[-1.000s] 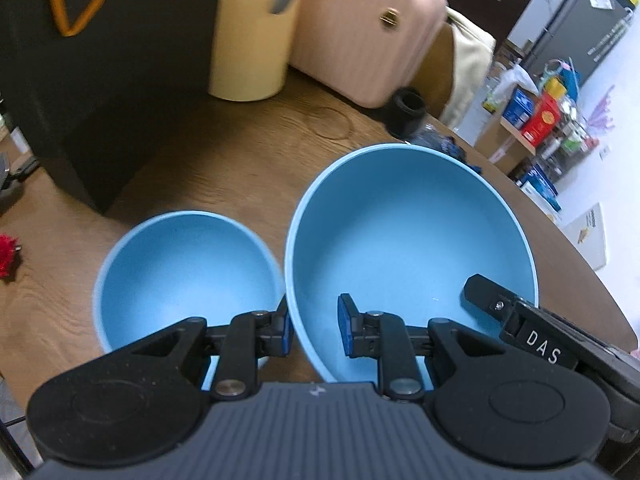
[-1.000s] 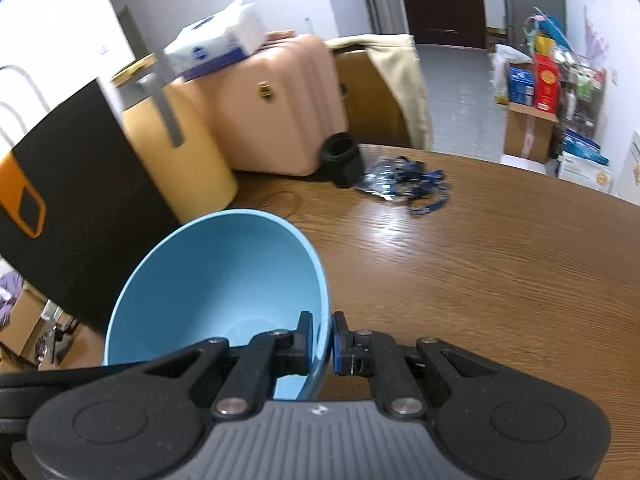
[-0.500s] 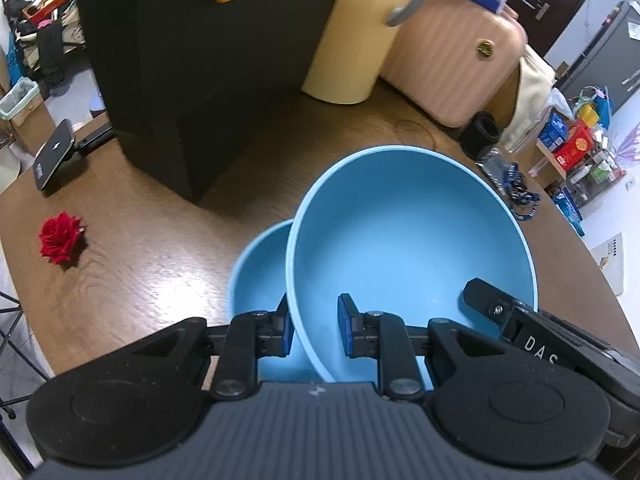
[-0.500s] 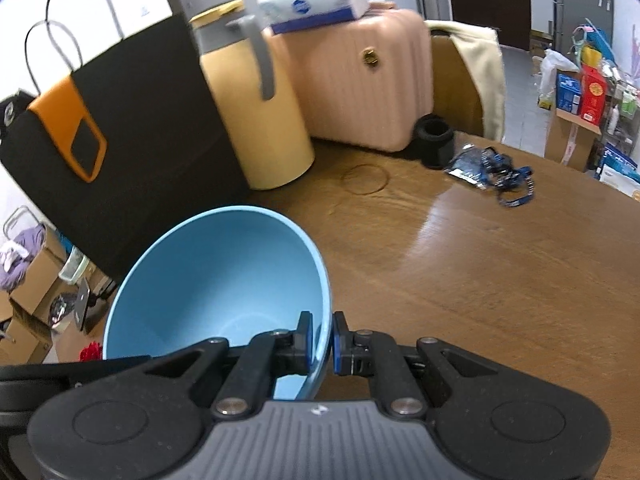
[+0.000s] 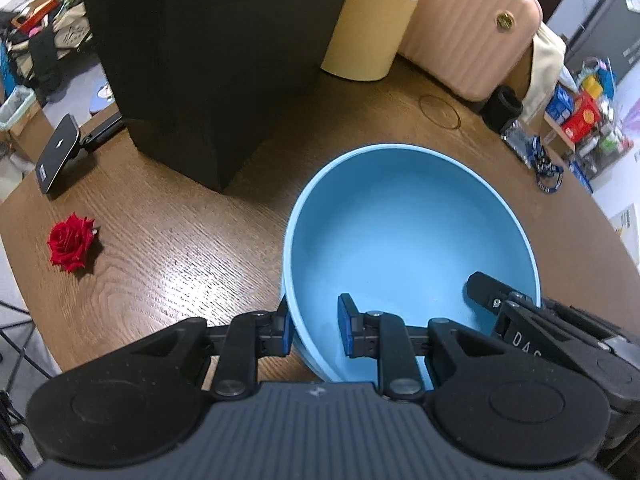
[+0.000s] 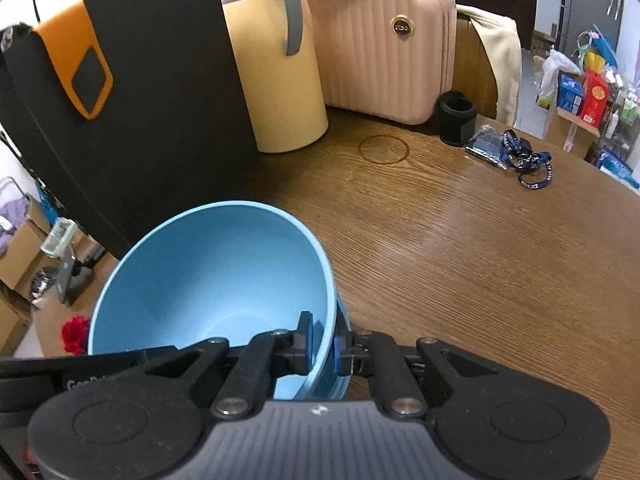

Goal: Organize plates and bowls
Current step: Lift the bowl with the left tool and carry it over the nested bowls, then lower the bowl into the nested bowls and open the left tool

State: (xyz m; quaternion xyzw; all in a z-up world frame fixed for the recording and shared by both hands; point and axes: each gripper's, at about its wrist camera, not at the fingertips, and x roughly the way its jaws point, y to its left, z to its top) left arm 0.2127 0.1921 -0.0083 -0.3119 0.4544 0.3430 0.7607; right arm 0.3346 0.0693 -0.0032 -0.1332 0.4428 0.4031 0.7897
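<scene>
both grippers (image 5: 313, 324) (image 6: 322, 344) clamp the blue bowl's (image 5: 404, 232) near rim.

I can't see the second bowl (image 6: 342, 364): only a sliver of its rim shows under the bowl (image 5: 408, 240) I'm holding. The black bag (image 5: 208, 52) and yellow jug (image 5: 372, 20) are cut off at the top edge. The lanyard's (image 6: 528, 160) lettering is too small for me to read. The table's (image 5: 168, 248) near edge hides behind my grippers.
</scene>
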